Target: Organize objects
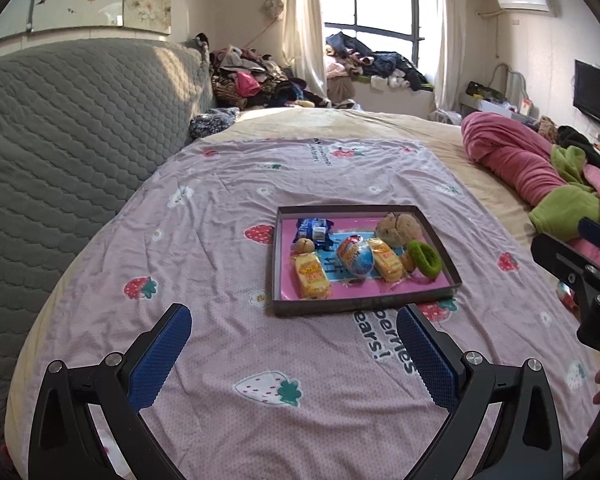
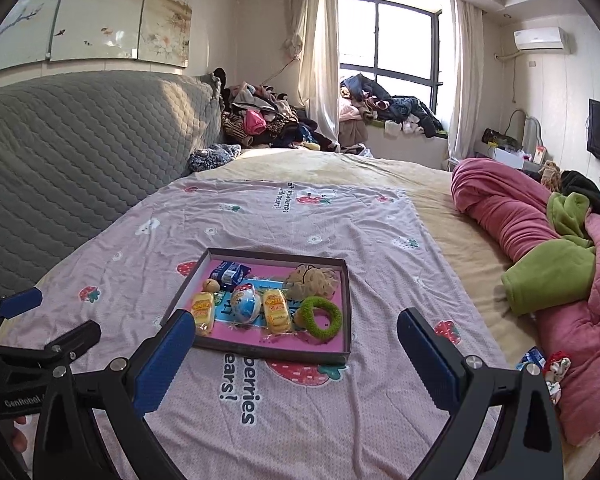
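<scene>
Here the tray [image 1: 284, 256] lies ahead of both gaping, empty grippers.

One tray [image 2: 346, 308] sits in the middle of the frame, holding two yellow snack packs [image 2: 203, 311], one blue packet [image 2: 230, 272], one egg-shaped toy [image 2: 246, 303] and one green ring [image 2: 321, 317]. It also holds one tan plush [image 2: 310, 280] and two small brown balls [image 2: 211, 285].

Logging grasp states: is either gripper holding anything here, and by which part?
Nothing is held. The left gripper and right gripper are both open and empty, short of the tray.
</scene>
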A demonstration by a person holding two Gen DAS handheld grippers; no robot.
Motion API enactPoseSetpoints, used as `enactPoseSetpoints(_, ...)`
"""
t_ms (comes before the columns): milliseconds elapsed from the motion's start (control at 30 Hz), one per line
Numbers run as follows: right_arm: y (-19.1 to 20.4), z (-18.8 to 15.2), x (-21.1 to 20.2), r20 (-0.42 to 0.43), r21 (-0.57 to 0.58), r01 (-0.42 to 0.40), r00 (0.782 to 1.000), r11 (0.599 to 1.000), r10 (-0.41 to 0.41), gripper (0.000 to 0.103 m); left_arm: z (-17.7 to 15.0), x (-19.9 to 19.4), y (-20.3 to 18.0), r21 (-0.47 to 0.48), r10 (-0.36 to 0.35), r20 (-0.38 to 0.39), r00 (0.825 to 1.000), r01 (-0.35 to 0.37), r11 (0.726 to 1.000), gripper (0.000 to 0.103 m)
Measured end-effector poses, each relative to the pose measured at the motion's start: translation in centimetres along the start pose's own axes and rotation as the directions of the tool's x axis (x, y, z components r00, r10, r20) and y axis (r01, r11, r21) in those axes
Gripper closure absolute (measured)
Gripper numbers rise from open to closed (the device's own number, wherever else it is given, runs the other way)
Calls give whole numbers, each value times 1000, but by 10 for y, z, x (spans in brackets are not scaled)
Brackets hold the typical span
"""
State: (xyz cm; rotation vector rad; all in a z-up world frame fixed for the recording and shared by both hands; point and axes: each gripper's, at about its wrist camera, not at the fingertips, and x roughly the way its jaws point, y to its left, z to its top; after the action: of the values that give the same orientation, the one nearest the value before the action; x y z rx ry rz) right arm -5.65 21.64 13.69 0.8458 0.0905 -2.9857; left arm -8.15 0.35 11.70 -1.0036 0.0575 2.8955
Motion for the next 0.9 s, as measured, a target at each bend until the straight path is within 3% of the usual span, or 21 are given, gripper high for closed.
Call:
enactPoseSetpoints(167, 8, -9, -10, -9, -5, 13, 1000, 1000, -13, 1, -8, -1, -3, -7, -21, -17, 1000, 21, 1000, 1)
enactPoseSetpoints(900, -3, -55, -6, -63, 3, 25, 998, 1000, -25, 1, -58, 16, -18, 14, 15, -82, 997, -14, 1000, 1)
